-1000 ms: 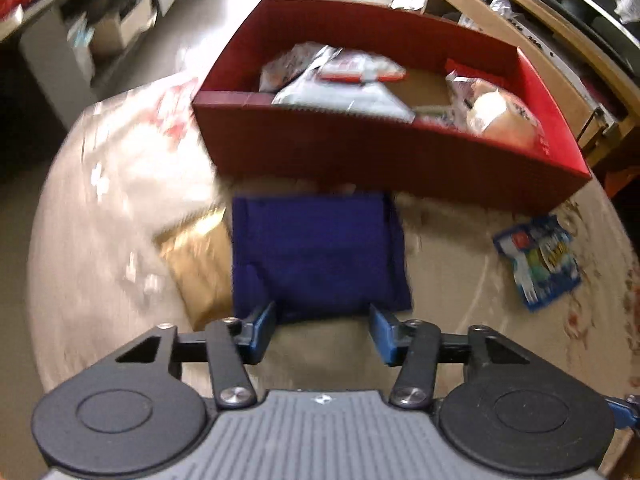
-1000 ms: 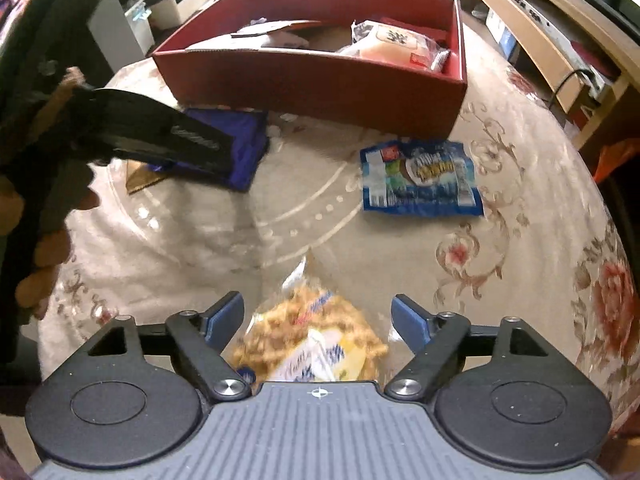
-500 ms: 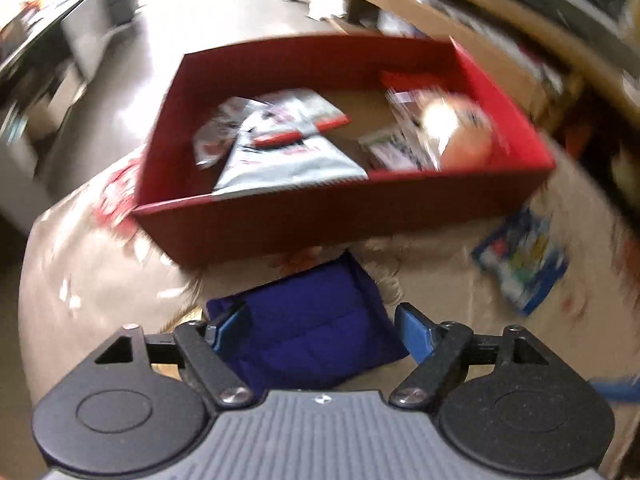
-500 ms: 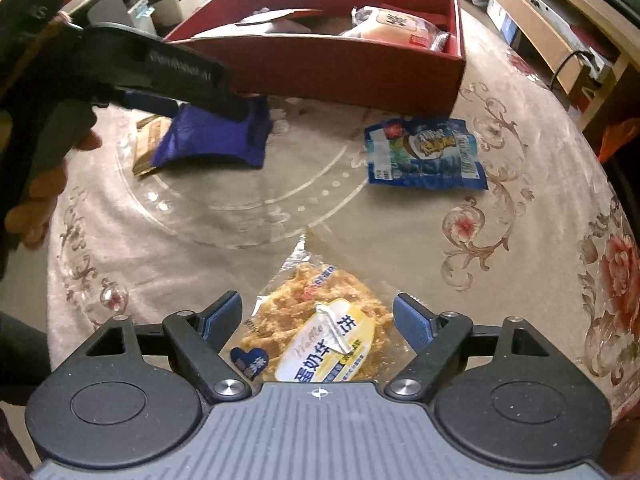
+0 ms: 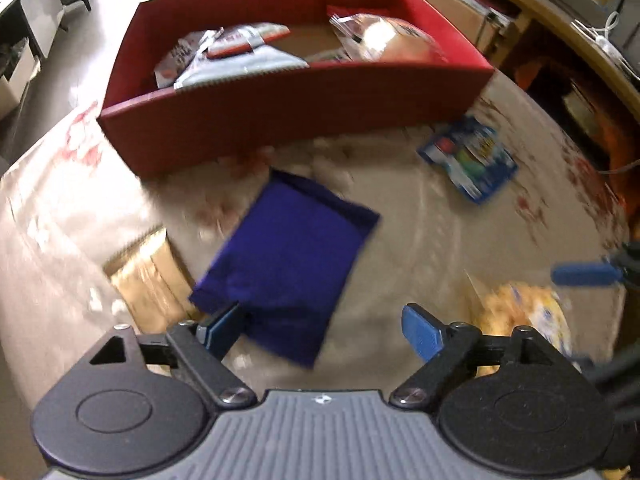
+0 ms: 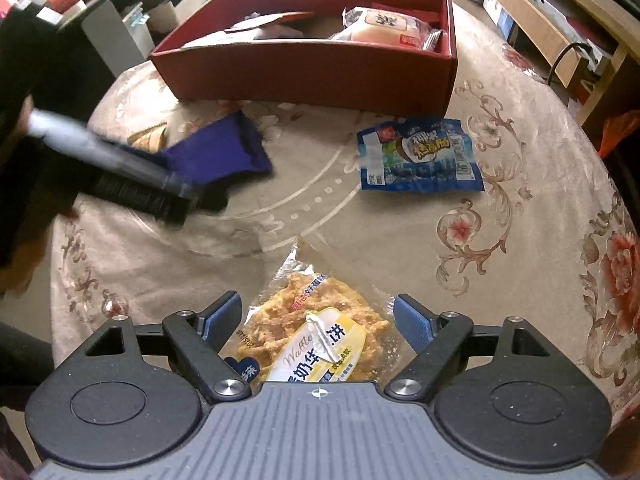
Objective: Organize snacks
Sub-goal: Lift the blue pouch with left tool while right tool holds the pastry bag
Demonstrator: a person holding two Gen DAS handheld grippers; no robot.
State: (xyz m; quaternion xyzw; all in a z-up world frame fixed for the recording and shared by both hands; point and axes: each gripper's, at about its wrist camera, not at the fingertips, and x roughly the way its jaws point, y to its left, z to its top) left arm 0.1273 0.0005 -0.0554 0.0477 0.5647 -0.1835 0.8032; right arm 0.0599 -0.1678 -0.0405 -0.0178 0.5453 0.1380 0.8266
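A red box (image 5: pixel 296 100) with several snack packs inside stands at the far side of the round table; it also shows in the right wrist view (image 6: pixel 320 72). A dark blue pack (image 5: pixel 288 264) lies flat in front of it, partly over a gold pack (image 5: pixel 148 276). My left gripper (image 5: pixel 320 330) is open, its left finger at the blue pack's near edge. My right gripper (image 6: pixel 318 318) is open, with a yellow waffle pack (image 6: pixel 316 328) lying between its fingers. A blue printed pack (image 6: pixel 418 156) lies to the right.
The table has a beige floral cloth (image 6: pixel 500 220). The left gripper's body (image 6: pixel 120 184) reaches in over the blue pack (image 6: pixel 224 152) in the right wrist view. Wooden shelving (image 6: pixel 540 28) stands beyond the table's right edge.
My left gripper has pulled back and swung right, so the blue pack lies diagonally and further ahead. My right gripper has moved forward slightly over the waffle pack. Both stay open.
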